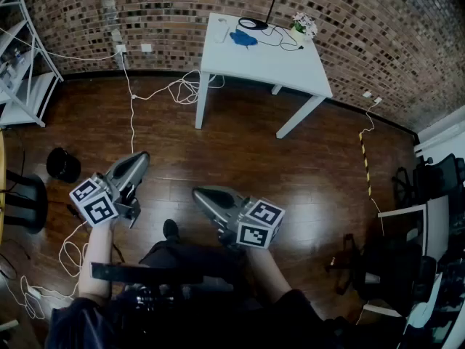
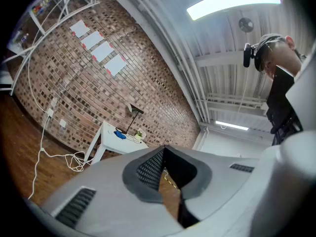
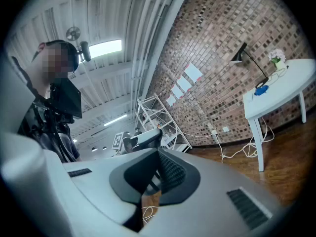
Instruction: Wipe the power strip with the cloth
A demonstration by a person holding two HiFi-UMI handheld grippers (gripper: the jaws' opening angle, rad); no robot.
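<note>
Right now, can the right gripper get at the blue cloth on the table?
Probably not: the right gripper hangs shut near the person's body, a stretch of floor away from the blue cloth.

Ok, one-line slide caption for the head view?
Standing on a wood floor, left tongs and right tongs shut and empty, short of the white table holding the blue cloth and power strip.

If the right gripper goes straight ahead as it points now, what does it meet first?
Likely the left gripper, which shows just beyond the shut jaws of the right gripper; depth is unclear, so it may slip past.
</note>
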